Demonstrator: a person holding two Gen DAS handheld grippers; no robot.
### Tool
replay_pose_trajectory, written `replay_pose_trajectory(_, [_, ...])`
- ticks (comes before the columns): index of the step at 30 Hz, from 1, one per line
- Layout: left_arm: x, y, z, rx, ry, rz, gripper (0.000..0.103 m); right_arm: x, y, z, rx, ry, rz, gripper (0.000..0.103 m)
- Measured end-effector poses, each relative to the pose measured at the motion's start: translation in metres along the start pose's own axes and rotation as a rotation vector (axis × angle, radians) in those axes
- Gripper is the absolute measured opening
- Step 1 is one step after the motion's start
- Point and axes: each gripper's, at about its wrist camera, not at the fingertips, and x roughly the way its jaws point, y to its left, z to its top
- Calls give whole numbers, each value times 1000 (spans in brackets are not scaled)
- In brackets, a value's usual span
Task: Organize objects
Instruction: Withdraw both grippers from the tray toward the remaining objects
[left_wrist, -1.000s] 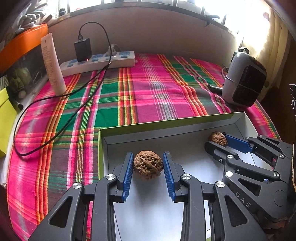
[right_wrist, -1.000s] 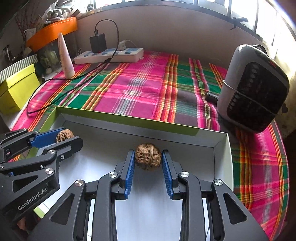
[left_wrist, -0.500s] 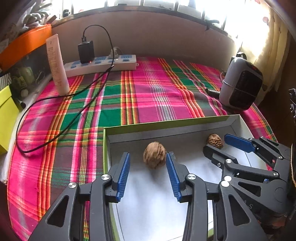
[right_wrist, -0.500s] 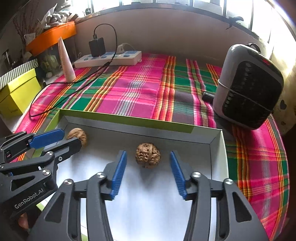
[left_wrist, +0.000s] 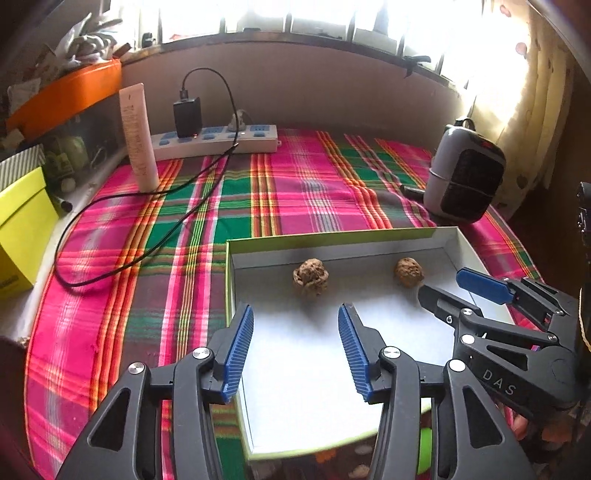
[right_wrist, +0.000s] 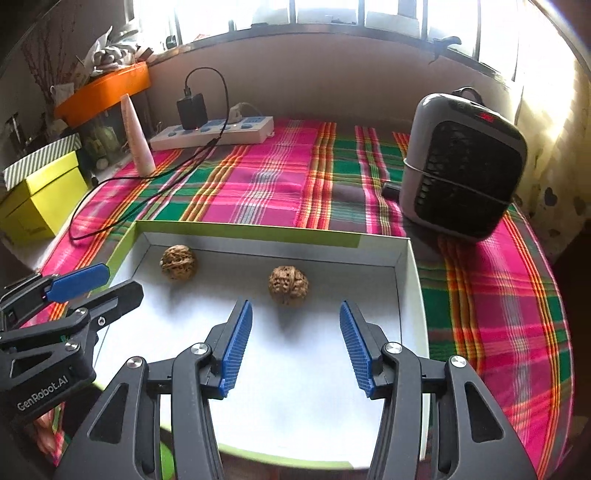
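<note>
Both walnuts have been let go: the left gripper (left_wrist: 295, 332) and right gripper (right_wrist: 295, 328) have just been opening and have drawn back, jaws spread and empty. The left walnut (left_wrist: 310, 276) and right walnut (right_wrist: 288, 285) now lie apart on the floor of the white box (right_wrist: 404, 280), near its far wall, apparently set down there for keeping. Beyond lies the plaid cloth (left_wrist: 295, 184), a heater (right_wrist: 461, 166) at the right and a power strip (left_wrist: 218, 140) under the window.
</note>
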Motion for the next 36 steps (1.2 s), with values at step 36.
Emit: replay_pose_trajectory(36, [-80, -15, -91, 32, -110, 46, 50, -80, 14, -89, 21, -120, -1, 51])
